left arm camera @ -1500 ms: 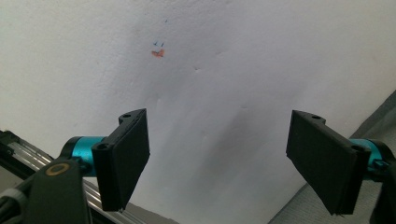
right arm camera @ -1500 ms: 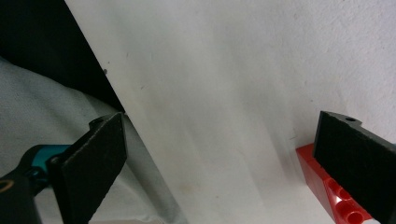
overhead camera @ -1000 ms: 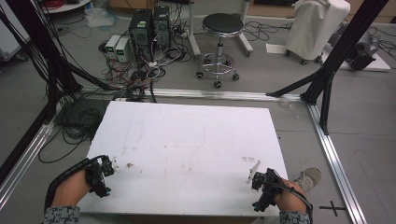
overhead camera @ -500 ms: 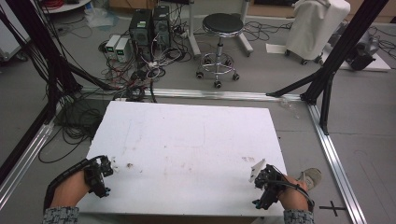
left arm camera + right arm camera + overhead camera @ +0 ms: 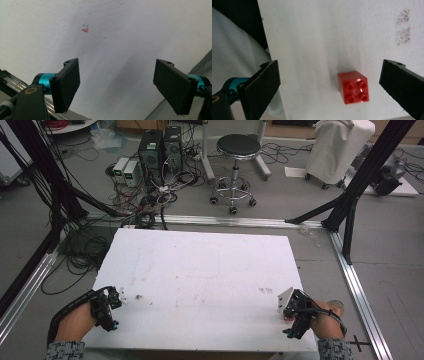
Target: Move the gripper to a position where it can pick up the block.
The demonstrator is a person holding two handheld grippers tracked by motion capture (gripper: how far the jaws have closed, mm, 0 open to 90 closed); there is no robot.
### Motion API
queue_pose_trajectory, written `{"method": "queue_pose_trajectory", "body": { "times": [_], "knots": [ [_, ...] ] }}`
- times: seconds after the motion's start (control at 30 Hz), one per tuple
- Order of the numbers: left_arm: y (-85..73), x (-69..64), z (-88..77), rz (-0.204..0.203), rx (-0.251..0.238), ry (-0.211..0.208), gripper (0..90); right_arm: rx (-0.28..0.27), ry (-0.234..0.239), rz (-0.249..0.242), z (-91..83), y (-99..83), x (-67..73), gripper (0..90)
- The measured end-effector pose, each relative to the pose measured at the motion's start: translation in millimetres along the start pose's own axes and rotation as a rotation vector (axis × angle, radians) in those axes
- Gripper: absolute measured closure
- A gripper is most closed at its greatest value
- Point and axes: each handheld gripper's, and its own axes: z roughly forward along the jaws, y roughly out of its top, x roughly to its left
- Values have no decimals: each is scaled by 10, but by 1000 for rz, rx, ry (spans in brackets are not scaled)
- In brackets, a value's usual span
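1. Looked like a robotics lab / data-capture rig, not a home.
2. White work table [image 5: 200, 270] boxed in by aluminium rails [image 5: 357, 285] and black frame struts [image 5: 360, 180].
3. Bare grey floor, two PC towers [image 5: 161, 147] plus small boxes, loose cable tangle [image 5: 150, 200].
4. Rolling stool [image 5: 235, 165] and a covered unit on castors [image 5: 336, 150] parked behind.

In the right gripper view, a red four-stud brick [image 5: 353, 87] sits studs-up on the white tabletop [image 5: 332, 37], between the two black jaws of the right hand-held gripper [image 5: 332, 87], which stand wide apart with neither touching it. The brick lies nearer the jaw on the view's right, close to the tabletop's edge. Two dark smudges [image 5: 402, 30] mark the tabletop well beyond the brick, and pale cloth [image 5: 234, 57] shows past the tabletop's edge behind the other jaw.
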Motion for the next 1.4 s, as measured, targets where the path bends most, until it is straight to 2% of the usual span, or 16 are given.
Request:
{"method": "queue_pose_trajectory", "body": {
  "times": [0.1,0.27,0.37,0.47,0.6,0.63,0.77,0.83,1.1,1.4],
  "knots": [
    [6,-5,14,-1,-3,-6,218,35,-20,-43,-14,-39,-39,26],
    [1,-3,10,-3,-5,-3,217,55,-26,-85,-9,-90,-90,25],
    [-4,1,6,-1,-4,-4,218,88,-41,-120,7,-93,-118,25],
    [-12,2,7,-10,-8,-3,217,94,-40,-113,34,-98,-138,26],
    [-25,10,-3,-18,-14,-2,218,123,-33,-130,103,-115,-178,26],
    [-25,11,-2,-19,-13,0,218,126,-19,-129,121,-119,-187,26],
    [-20,8,11,-16,-13,-3,218,114,-3,-137,183,-133,-216,26],
    [-20,7,15,-14,-15,-2,218,121,-10,-140,218,-147,-233,26],
    [-15,4,25,-18,-9,-5,218,139,30,-133,364,-184,-303,26],
    [-22,1,25,-20,-8,-5,218,155,38,-132,440,-216,-363,26]
  ]
}}
